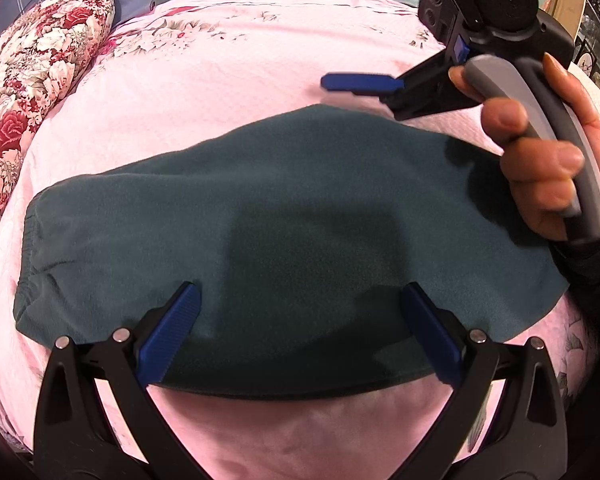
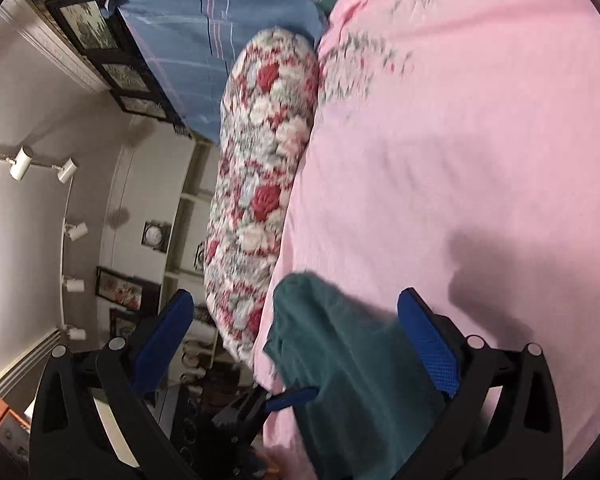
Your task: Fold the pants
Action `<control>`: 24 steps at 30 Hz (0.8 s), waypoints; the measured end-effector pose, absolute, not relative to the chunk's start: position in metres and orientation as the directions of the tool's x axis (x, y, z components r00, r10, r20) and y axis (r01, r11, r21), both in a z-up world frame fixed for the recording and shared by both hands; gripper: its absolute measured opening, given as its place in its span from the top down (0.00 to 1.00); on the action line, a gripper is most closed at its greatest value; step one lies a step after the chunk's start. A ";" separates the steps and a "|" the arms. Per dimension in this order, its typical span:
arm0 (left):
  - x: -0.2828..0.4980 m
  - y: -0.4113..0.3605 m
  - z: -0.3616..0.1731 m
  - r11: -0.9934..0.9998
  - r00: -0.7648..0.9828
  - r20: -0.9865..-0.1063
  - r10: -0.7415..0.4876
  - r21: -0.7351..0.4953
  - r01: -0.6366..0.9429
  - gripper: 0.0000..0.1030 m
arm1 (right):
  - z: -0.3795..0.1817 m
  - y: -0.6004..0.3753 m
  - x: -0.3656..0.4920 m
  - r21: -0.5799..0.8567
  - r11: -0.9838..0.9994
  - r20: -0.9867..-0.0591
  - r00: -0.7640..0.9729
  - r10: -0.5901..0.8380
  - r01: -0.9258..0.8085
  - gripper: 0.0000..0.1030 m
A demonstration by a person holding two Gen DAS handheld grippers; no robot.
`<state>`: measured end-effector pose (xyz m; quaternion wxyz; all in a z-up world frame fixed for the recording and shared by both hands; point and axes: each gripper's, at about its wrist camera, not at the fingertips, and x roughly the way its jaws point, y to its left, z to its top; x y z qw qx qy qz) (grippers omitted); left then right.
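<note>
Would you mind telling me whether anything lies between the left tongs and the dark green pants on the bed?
Nothing visible does. The left tongs sit open right over the near edge of the dark green pants, which lie flat on the pink bedsheet. The right tongs hover apart, beyond the far edge.

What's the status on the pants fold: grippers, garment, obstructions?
Left gripper open, low over the pants. Right gripper open, holding nothing. Pants lie folded flat on pink bedspread. Floral pillow alongside, apart from the pants.
</note>
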<state>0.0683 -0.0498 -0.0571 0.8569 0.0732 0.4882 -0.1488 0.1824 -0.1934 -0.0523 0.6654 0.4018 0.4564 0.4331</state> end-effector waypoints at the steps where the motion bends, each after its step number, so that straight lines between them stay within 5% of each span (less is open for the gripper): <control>1: 0.068 -0.050 -0.057 0.946 0.480 -0.858 -0.183 -0.020 0.325 0.02 | -0.055 -0.195 0.185 0.930 0.306 -0.262 0.216 0.941 -0.205 0.01; 10: 0.060 -0.030 -0.034 0.958 0.511 -0.843 -0.172 -0.022 0.286 0.02 | -0.045 -0.159 0.156 0.895 0.377 -0.380 0.035 0.924 -0.240 0.01; 14: 0.072 0.010 -0.056 0.988 0.441 -0.893 -0.089 -0.022 0.154 0.02 | -0.058 -0.163 0.167 0.803 0.529 -0.508 0.151 0.848 -0.273 0.22; 18: 0.063 0.016 -0.055 0.988 0.475 -0.876 -0.084 -0.009 0.157 0.02 | -0.061 -0.165 0.167 0.794 0.536 -0.510 0.167 0.844 -0.285 0.22; 24: 0.046 0.067 -0.022 0.973 0.549 -0.808 -0.214 -0.226 0.048 0.02 | -0.019 -0.166 0.144 0.786 0.485 -0.451 0.181 0.874 -0.385 0.11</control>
